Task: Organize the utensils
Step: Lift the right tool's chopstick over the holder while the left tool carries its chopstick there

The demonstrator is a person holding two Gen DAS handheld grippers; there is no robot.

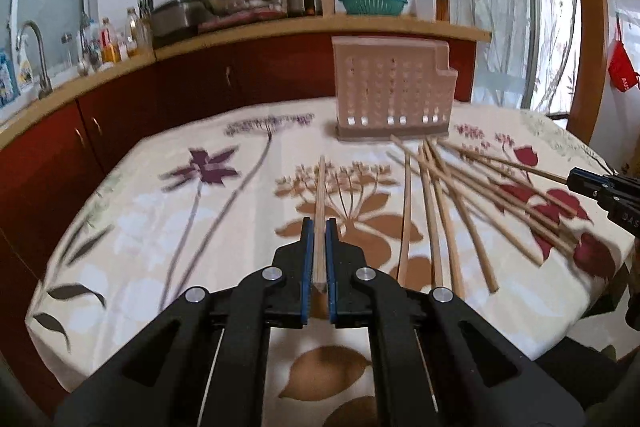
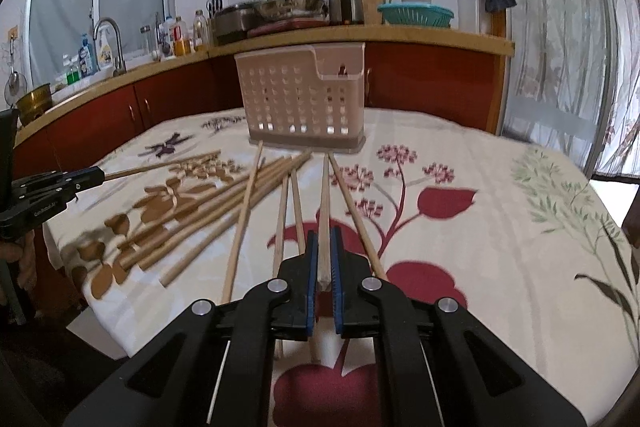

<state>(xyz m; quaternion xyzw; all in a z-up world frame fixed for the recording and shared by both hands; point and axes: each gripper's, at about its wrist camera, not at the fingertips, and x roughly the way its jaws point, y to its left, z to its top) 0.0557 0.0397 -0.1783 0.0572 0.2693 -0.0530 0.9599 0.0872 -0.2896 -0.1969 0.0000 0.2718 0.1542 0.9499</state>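
Note:
My left gripper (image 1: 319,225) is shut on one wooden chopstick (image 1: 321,187), which points ahead over the floral tablecloth. My right gripper (image 2: 324,233) is shut on another chopstick (image 2: 325,195), aimed toward the pink perforated utensil holder (image 2: 300,99). The holder (image 1: 394,91) stands upright at the table's far side. Several loose chopsticks (image 1: 460,195) lie fanned on the cloth in front of it, left of my right gripper (image 2: 224,203). Each gripper also shows at the edge of the other's view with its stick: the right gripper (image 1: 600,187) and the left gripper (image 2: 60,183).
The table (image 1: 120,267) has a floral cloth and drops off at its near and side edges. Behind it runs a red cabinet counter (image 2: 400,35) with a kettle (image 2: 346,3), pots, a teal basket (image 2: 416,15) and a sink tap (image 2: 110,39).

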